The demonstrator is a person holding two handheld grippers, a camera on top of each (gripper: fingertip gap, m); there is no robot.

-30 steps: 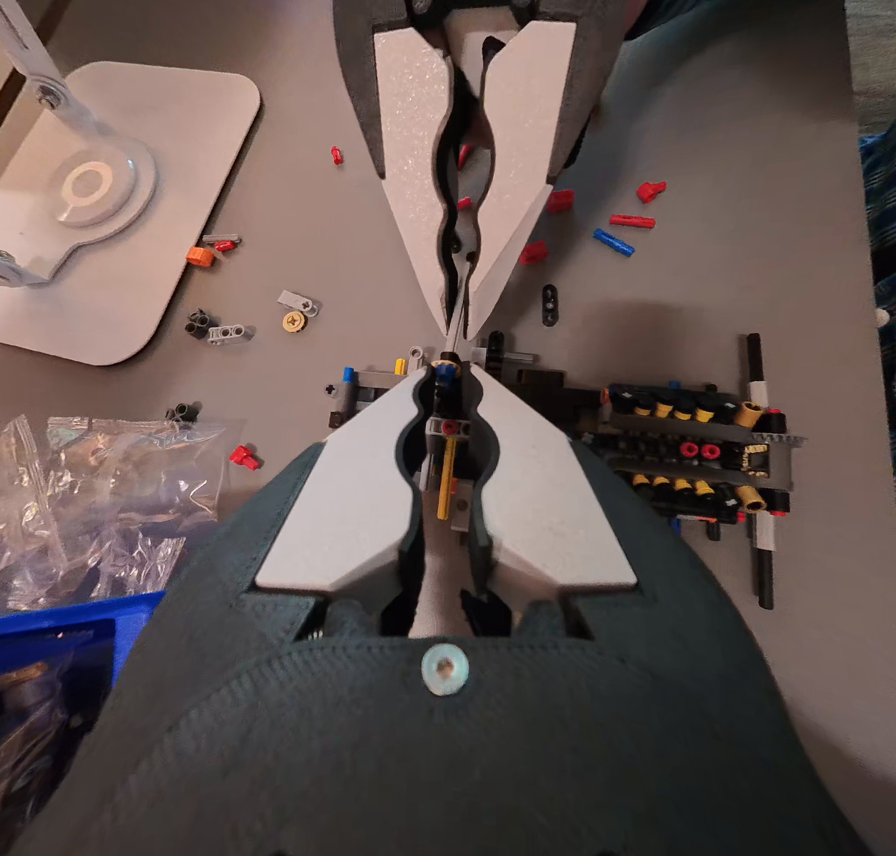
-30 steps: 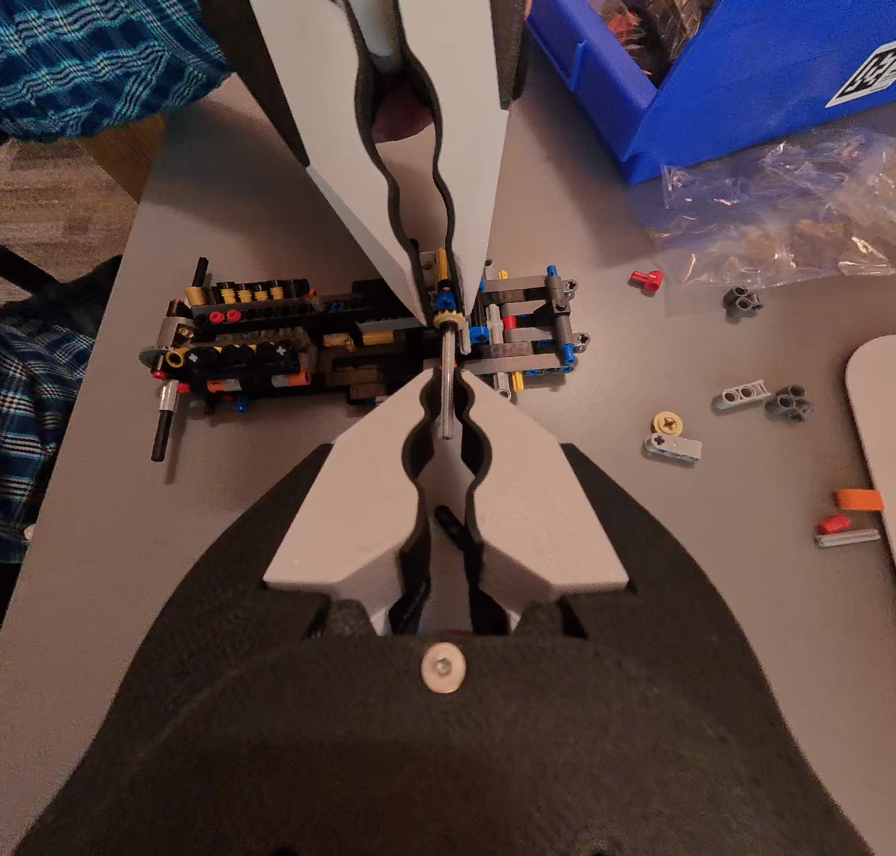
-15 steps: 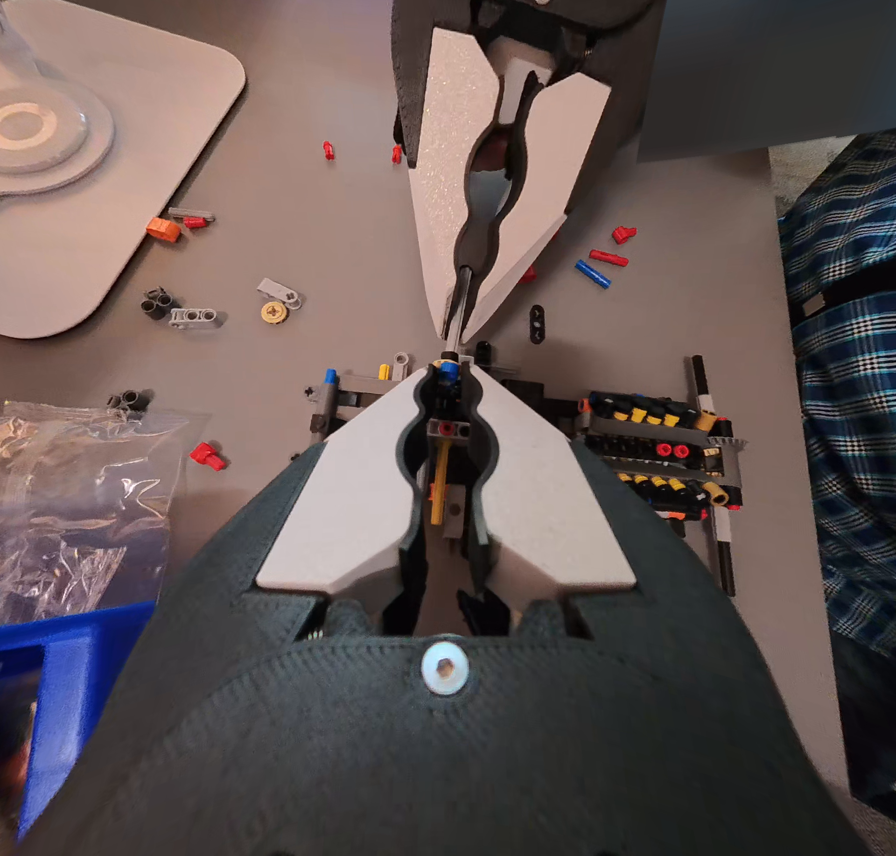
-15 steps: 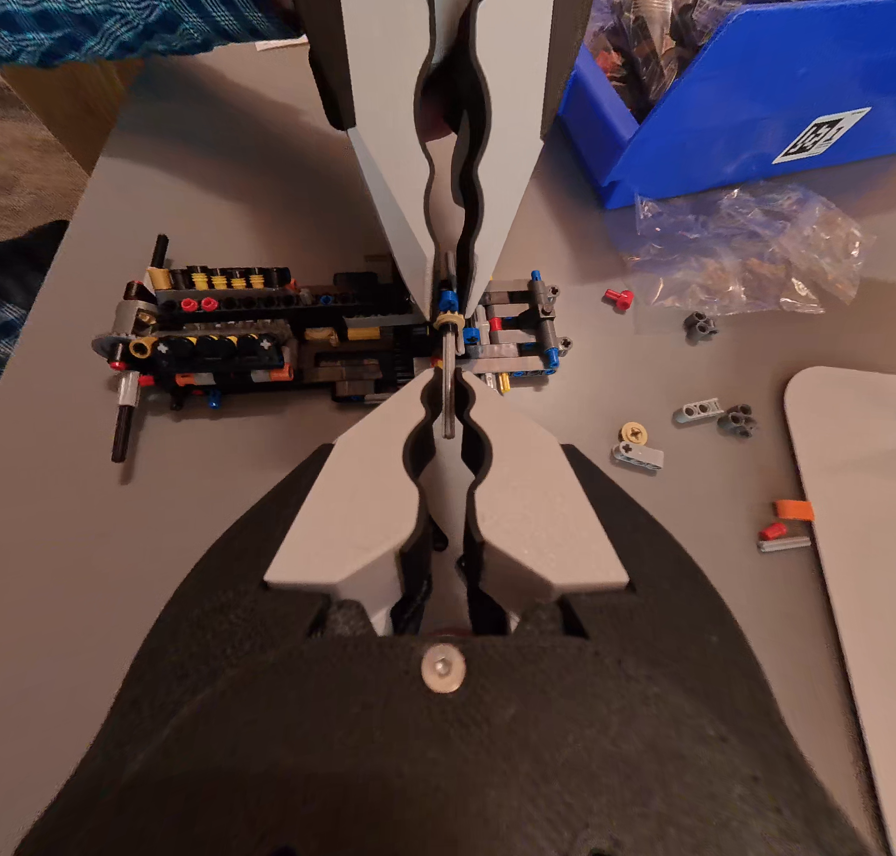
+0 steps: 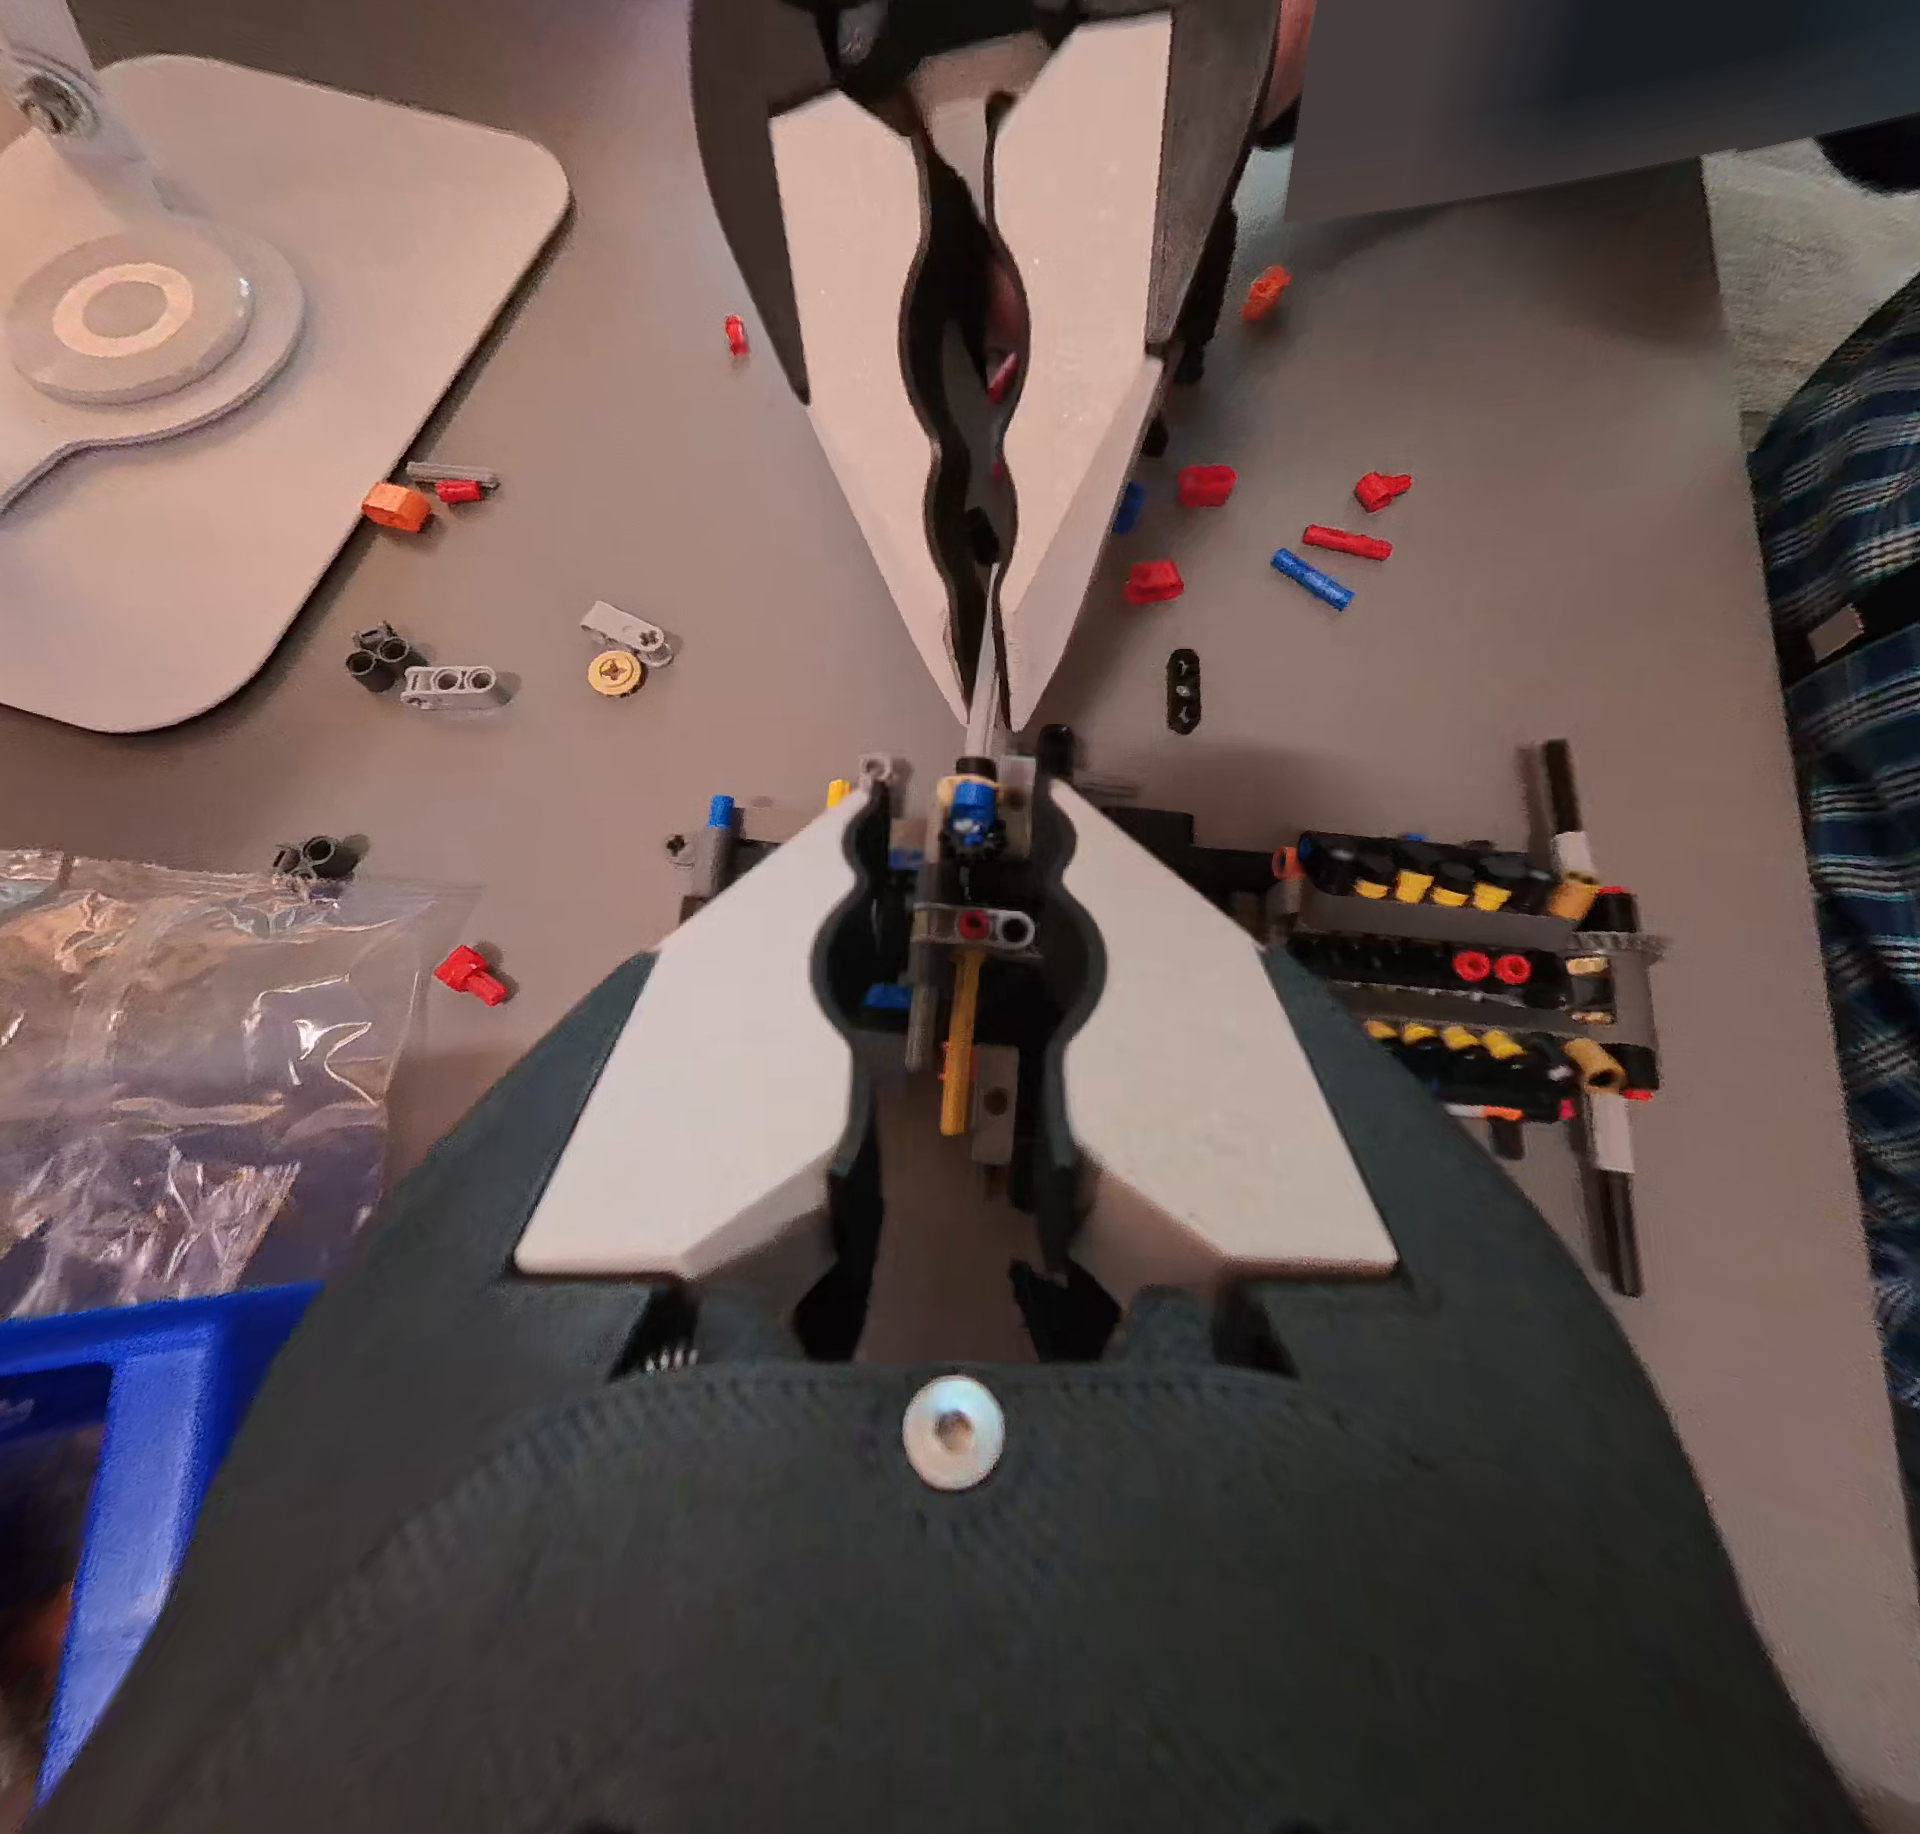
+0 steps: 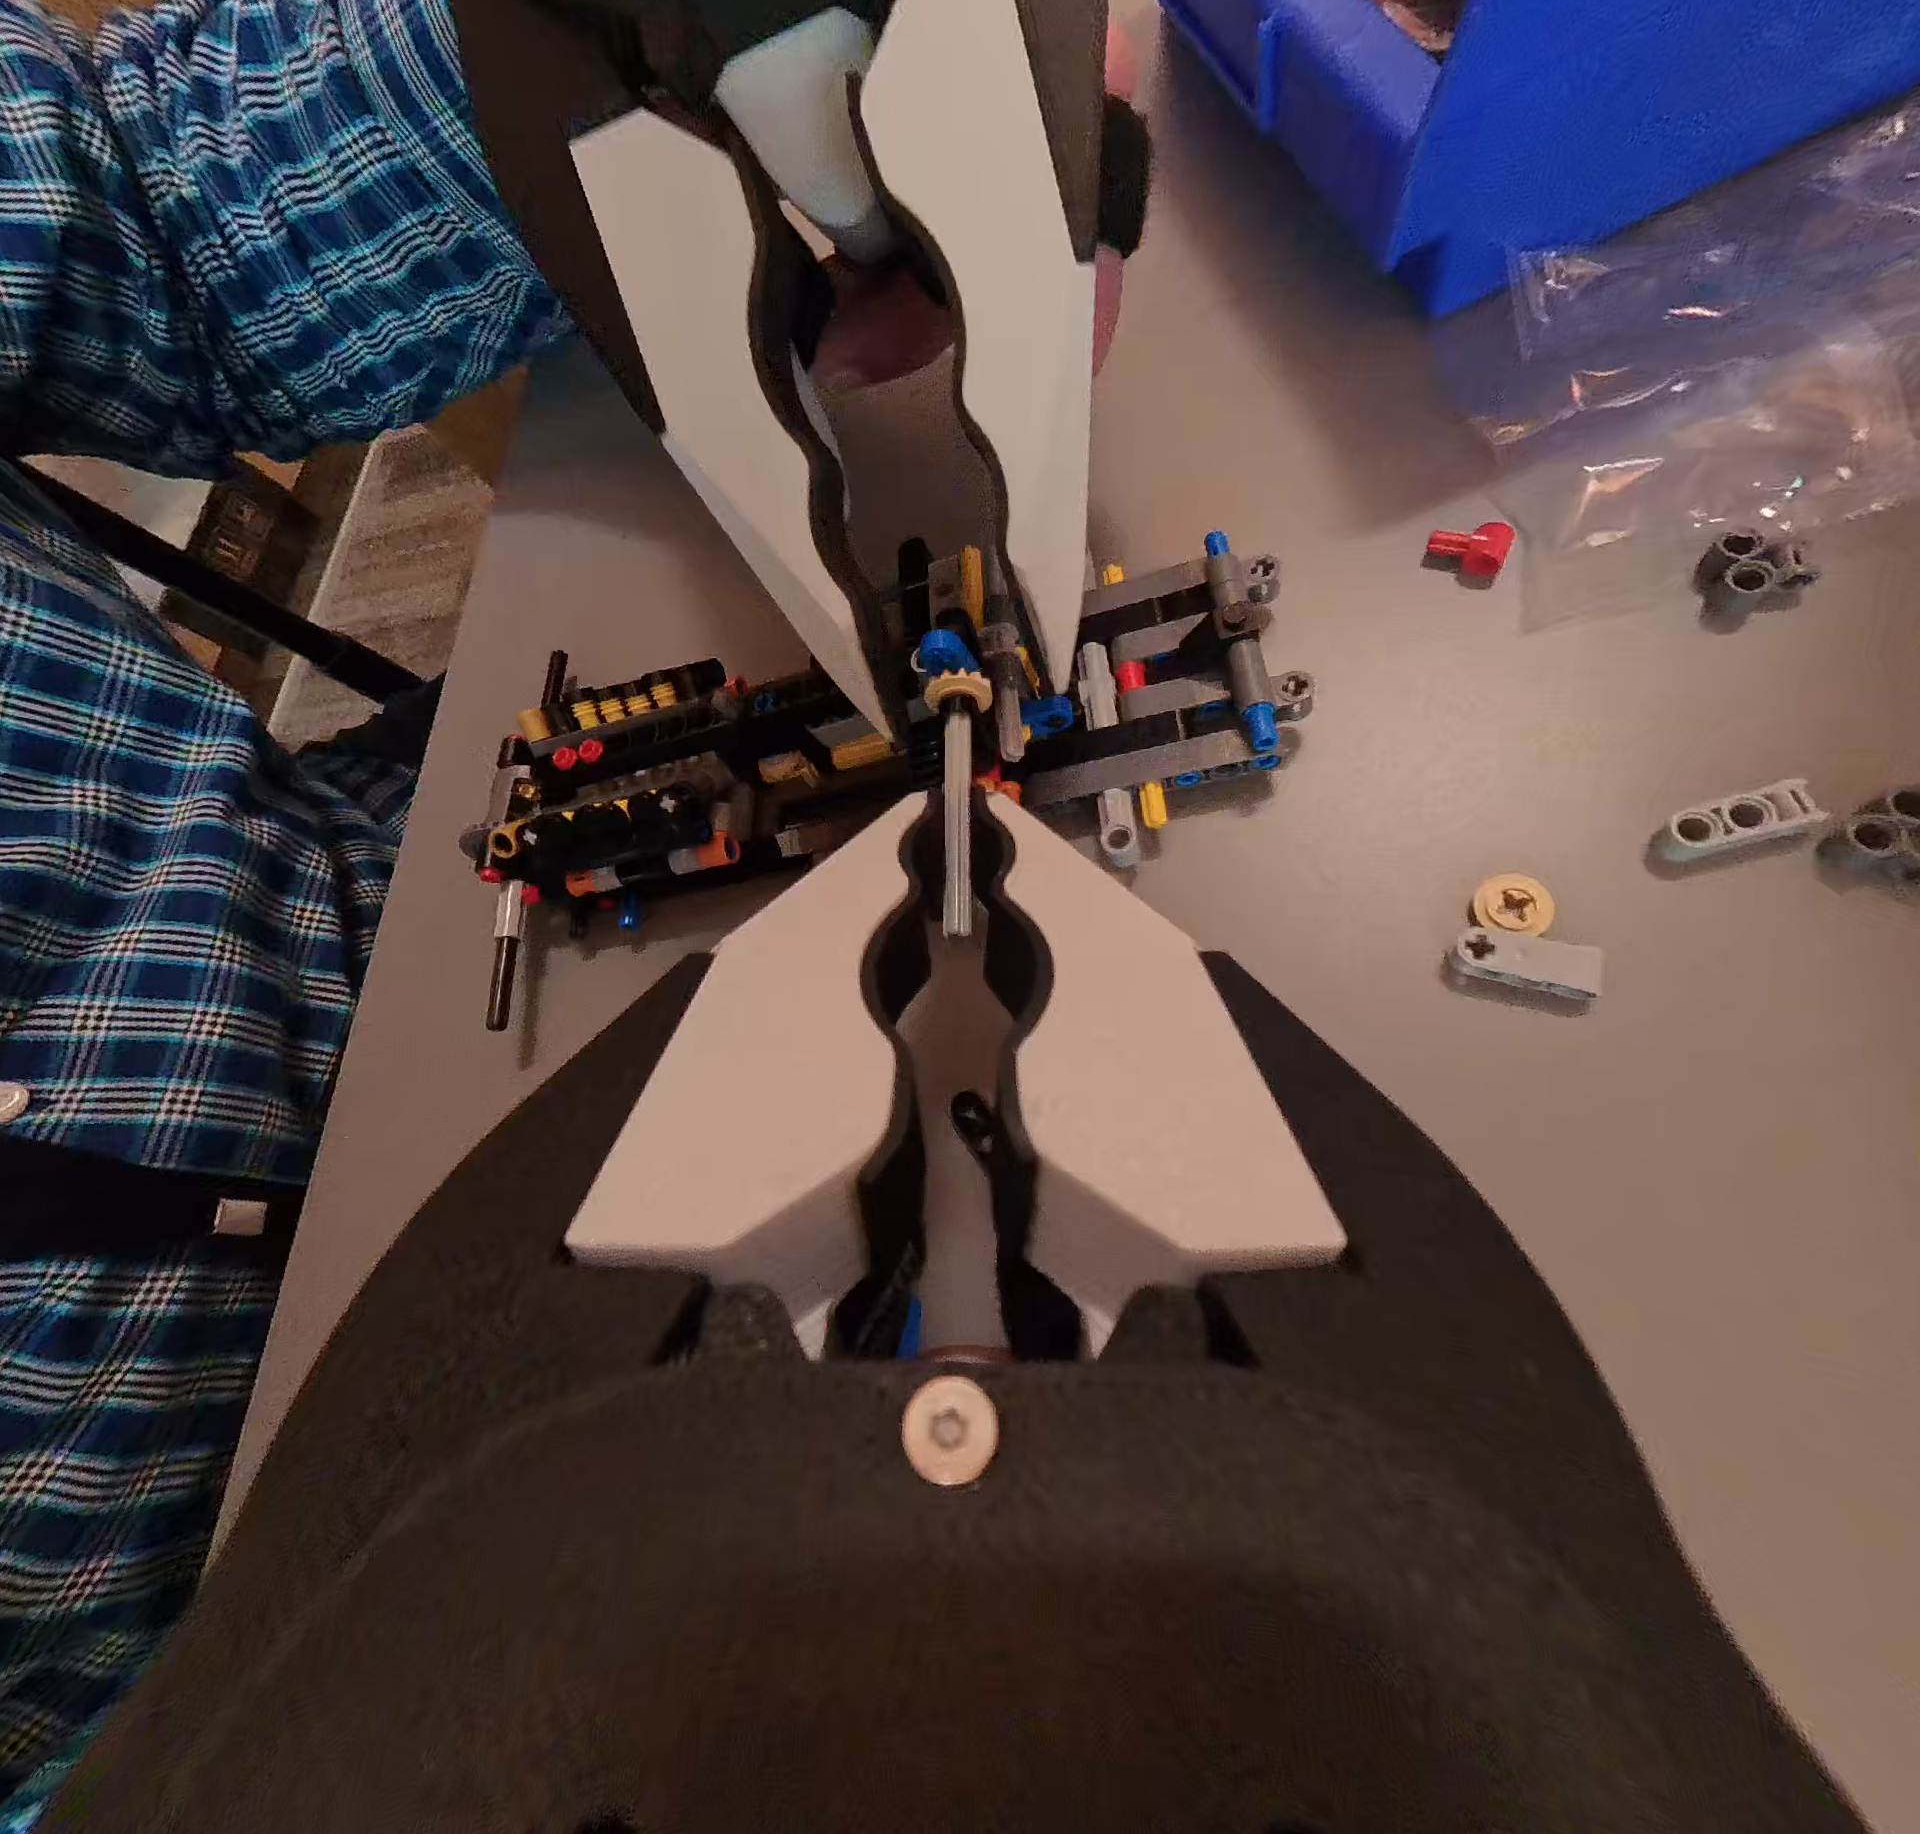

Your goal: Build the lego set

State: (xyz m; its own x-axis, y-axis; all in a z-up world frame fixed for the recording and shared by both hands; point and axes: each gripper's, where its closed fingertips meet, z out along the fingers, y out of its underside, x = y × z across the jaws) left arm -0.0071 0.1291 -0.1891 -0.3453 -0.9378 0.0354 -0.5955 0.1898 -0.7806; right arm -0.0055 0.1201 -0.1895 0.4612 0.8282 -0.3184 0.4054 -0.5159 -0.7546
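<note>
A long black, grey and yellow lego model (image 5: 1455, 953) lies on the grey table; it also shows in the right wrist view (image 6: 644, 776). My left gripper (image 5: 961, 797) is shut on the model's middle section, one finger on each side. My right gripper (image 6: 956, 808) faces it from the other side and is shut on a thin grey axle (image 6: 956, 849). The axle's far end sits in a tan gear (image 6: 951, 693) and a blue piece (image 6: 940, 654) on the model. In the left wrist view the right gripper (image 5: 982, 724) comes down from the top with the axle between its tips.
A blue bin (image 6: 1662, 70) and clear plastic bags (image 5: 156, 1057) lie on one side. A white stand base (image 5: 312, 382) sits at the far left. Loose red and blue pieces (image 5: 1309, 579) and grey and tan pieces (image 6: 1517, 943) are scattered about. A plaid-clothed person (image 6: 156, 641) is at the table edge. My left and right fingertips are right by each other.
Both grippers keep their holds on the model and the axle. Both views have shifted a little, and the right gripper now stands steeper over the model.
</note>
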